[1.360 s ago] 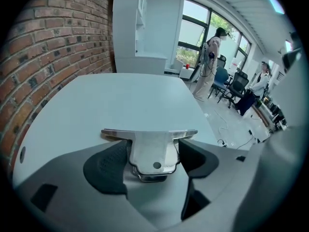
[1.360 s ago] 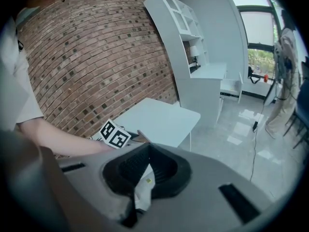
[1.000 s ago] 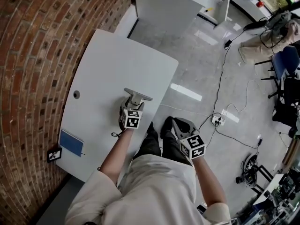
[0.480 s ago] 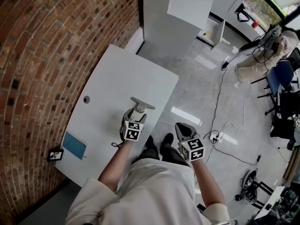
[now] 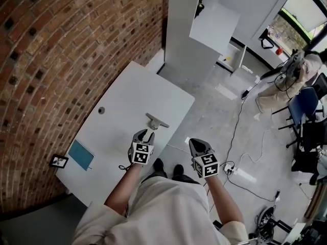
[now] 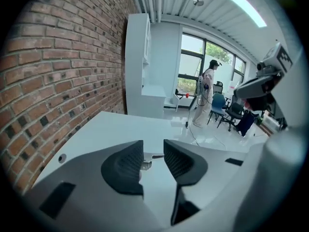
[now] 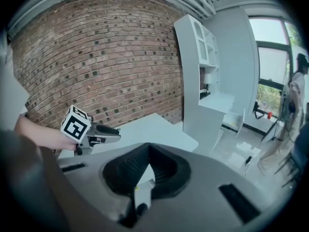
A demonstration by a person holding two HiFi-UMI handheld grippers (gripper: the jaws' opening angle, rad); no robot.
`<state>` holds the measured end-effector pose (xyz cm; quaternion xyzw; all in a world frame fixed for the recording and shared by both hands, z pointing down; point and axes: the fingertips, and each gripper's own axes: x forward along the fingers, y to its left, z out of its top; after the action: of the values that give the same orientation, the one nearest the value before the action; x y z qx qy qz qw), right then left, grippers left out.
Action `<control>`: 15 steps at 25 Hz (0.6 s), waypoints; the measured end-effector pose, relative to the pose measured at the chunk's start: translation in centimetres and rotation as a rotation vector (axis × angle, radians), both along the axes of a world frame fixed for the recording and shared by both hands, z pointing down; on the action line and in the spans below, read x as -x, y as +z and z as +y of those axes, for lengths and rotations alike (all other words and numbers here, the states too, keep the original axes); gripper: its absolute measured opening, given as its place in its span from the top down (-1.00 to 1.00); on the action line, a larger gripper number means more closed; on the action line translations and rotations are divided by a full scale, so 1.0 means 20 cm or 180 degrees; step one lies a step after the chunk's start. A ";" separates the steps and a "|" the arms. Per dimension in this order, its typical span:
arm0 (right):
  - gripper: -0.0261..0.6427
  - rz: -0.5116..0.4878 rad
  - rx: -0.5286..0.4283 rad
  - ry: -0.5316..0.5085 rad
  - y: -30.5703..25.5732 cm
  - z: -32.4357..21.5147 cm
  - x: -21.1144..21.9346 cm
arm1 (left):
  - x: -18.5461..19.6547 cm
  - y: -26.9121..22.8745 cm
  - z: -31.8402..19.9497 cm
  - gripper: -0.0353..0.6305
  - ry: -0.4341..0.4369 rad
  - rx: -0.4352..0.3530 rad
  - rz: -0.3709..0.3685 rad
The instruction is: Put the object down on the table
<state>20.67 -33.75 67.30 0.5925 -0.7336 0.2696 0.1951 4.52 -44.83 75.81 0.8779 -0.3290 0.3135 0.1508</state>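
The left tool (image 5: 144, 132) has risen off the metal object (image 5: 157, 121) now lying on the desk (image 5: 120, 98), empty jaws partly closing but apart, so placing looks done

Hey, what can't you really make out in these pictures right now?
What the grey object on the table is: too small in the head view; in the left gripper view the jaws of the left gripper, which have just been closing with nothing between them, cover most of it.
Anything printed on the blue pad: too small, head view.
The table's near edge: hidden by the person's arm and shirt, head view.
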 end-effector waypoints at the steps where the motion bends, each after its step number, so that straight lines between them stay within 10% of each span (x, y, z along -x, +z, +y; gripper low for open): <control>1: 0.91 -0.0012 -0.0018 -0.0043 -0.02 0.01 0.01 | 0.01 -0.02 0.02 0.55 -0.0053 -0.0020 0.0006; 15: 0.91 -0.0077 -0.0301 -0.0850 -0.14 0.15 -0.01 | 0.07 -0.33 0.36 0.88 -0.0861 -0.0238 0.0263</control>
<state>20.80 -30.85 64.43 0.4948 -0.8201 0.2135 0.1923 3.19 -37.58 69.26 0.8427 -0.4494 0.2414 0.1723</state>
